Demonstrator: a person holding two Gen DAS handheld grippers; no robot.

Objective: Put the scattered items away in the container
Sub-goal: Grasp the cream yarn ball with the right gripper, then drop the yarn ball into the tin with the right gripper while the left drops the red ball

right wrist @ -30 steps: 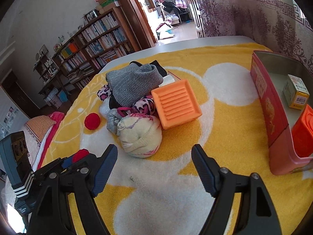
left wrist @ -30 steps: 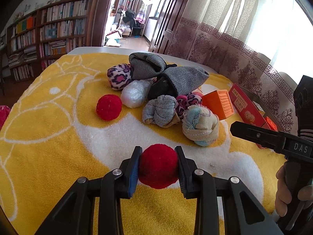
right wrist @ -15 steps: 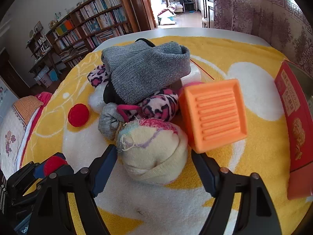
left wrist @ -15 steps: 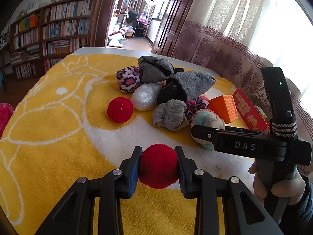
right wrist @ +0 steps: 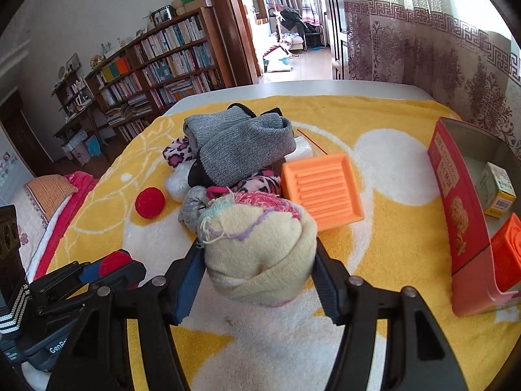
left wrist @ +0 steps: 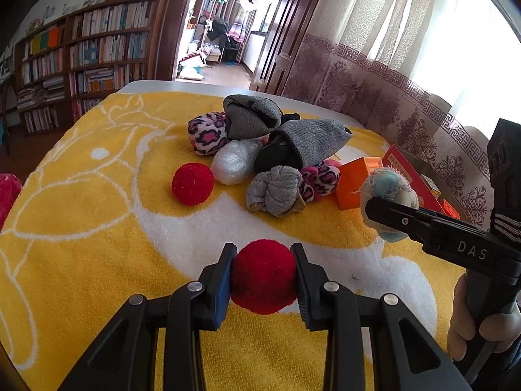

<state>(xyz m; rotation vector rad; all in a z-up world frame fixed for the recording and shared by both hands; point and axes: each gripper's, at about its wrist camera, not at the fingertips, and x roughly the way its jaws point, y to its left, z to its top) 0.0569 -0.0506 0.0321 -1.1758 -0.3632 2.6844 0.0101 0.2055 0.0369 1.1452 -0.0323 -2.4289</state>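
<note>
My left gripper (left wrist: 263, 277) is shut on a red pompom ball (left wrist: 263, 277) just above the yellow towel; the gripper also shows in the right wrist view (right wrist: 110, 265). My right gripper (right wrist: 259, 270) is shut on a cream rolled sock ball (right wrist: 260, 251) with pink and blue threads; the sock ball also shows in the left wrist view (left wrist: 389, 192). A second red ball (left wrist: 192, 184) lies left of a pile of rolled socks (left wrist: 276, 189) and grey knit pieces (right wrist: 241, 145). The red box (right wrist: 456, 202) stands open at the right.
An orange ridged tray (right wrist: 322, 185) leans by the pile. Inside the red box are a small yellow carton (right wrist: 498, 192) and an orange block (right wrist: 508, 254). The yellow towel (left wrist: 81, 244) covers the table. A curtain hangs behind; bookshelves stand at the left.
My right gripper moved in over the cream sock ball and closed on it, then drew it away from the pile. My left gripper still holds the red ball, almost unmoved.
</note>
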